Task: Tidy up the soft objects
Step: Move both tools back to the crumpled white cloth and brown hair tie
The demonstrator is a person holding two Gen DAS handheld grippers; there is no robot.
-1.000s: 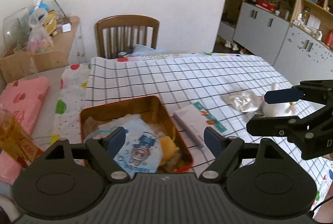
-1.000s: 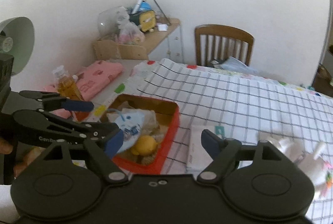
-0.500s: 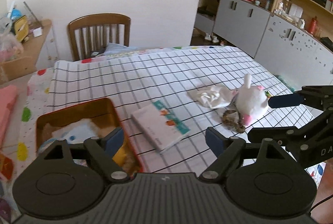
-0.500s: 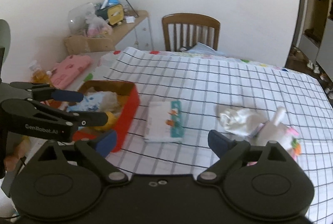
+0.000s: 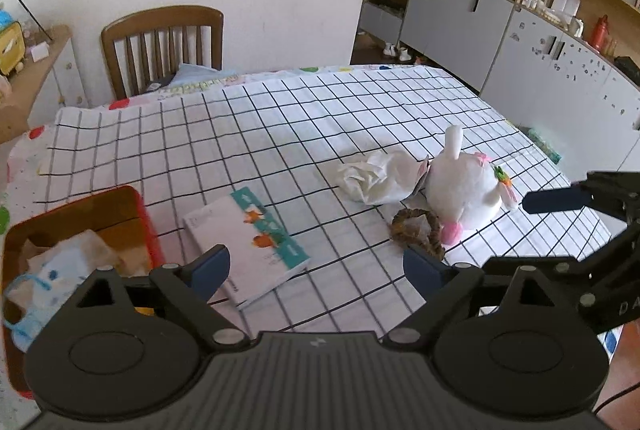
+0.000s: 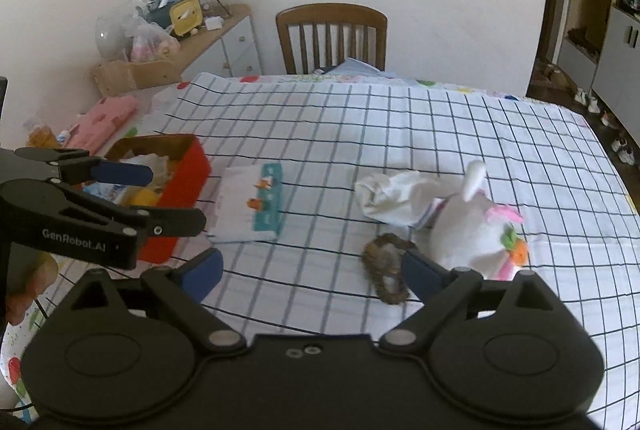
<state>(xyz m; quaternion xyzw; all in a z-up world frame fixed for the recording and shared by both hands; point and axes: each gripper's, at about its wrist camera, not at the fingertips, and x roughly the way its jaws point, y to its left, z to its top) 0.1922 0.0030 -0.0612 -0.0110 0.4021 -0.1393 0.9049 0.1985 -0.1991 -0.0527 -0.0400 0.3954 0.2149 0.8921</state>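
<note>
While both grippers hung above the near edge of the table (image 5: 360, 118), neither held anything. Left gripper (image 5: 316, 266) had its fingers spread wide, empty. Right gripper (image 6: 312, 270) likewise spread, empty.

Loose soft items sat in one cluster on the right half of the cloth: plush (image 5: 464, 186), white rag (image 5: 376, 176) touching its left side, brown ring (image 5: 418, 232) just in front of it, touching or nearly so. Tin (image 5: 80, 230) sat at the left edge, already holding soft stuff. Book (image 5: 248, 238) lay between tin and cluster, apart from both.

Key relation: in the right wrist view the ring (image 6: 386, 270) lay just inside the right finger, low in the gap, and the plush (image 6: 476, 230) sat just beyond that finger, right of centreline. In the left wrist view the same cluster was ahead and off to the right, past its right finger, with the right gripper's fingers (image 5: 556, 200) already beside the plush. So the right gripper looked nearer; my call is it should take the next pick.

Ring's long axis ran roughly along the right gripper's approach line, so a closure across its narrow width looked workable without rotating. Plush stood upright, ear up, no clear long axis; it would need a shift right to centre it.

Carry direction afterwards would be leftward over the book to the tin (image 6: 176, 170), which lay close under the left gripper (image 6: 120, 174). Risk: snagging the rag (image 6: 396, 196) when lifting the plush, since they touched.
</note>
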